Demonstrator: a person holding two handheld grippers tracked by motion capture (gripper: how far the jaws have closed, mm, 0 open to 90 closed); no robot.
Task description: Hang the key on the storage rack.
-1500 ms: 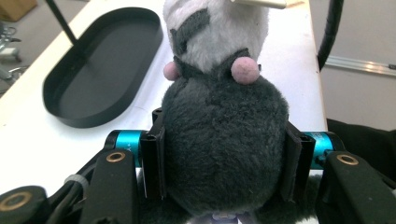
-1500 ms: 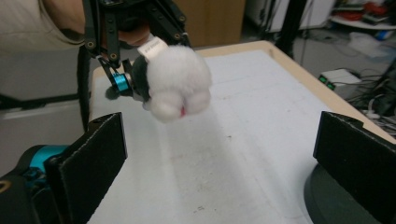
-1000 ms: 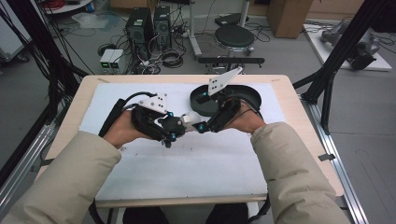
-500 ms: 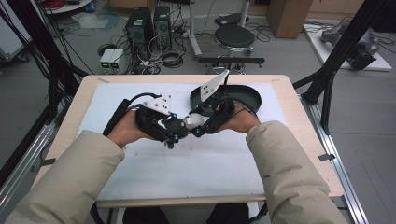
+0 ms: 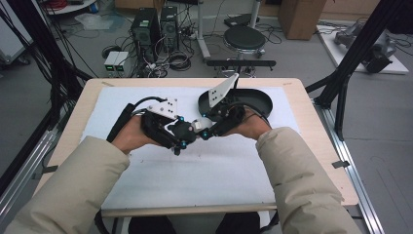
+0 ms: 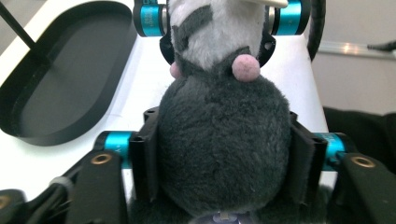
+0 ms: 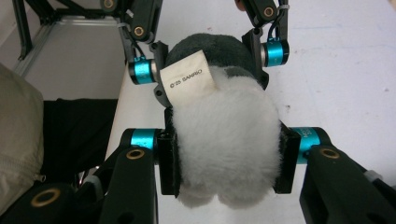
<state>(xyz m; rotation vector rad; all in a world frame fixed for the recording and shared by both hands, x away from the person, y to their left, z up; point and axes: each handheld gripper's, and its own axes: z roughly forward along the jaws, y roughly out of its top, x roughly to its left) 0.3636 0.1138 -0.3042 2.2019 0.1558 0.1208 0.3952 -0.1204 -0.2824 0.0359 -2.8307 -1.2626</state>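
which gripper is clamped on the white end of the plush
The right gripper: its jaws squeeze the plush toy at its white fluffy end. The left gripper instead clamps the dark grey end.

A grey floor (image 5: 380, 126) surrounds the wooden worktop (image 5: 311, 122). Behind it stand a round black stool (image 5: 246, 38), computer towers (image 5: 155, 24) and tangled cables (image 5: 178, 61).

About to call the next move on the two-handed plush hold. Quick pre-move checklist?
1. Left gripper shut on the plush toy's dark grey end: ok.
2. Right gripper shut on its white end: ok.
3. Toy spans both grippers above the white mat: ok.
4. Black oval tray has nothing in it: ok.
5. Sewn label free of the jaws: ok.
6. Whether either grip would hold if the other released: cannot tell.
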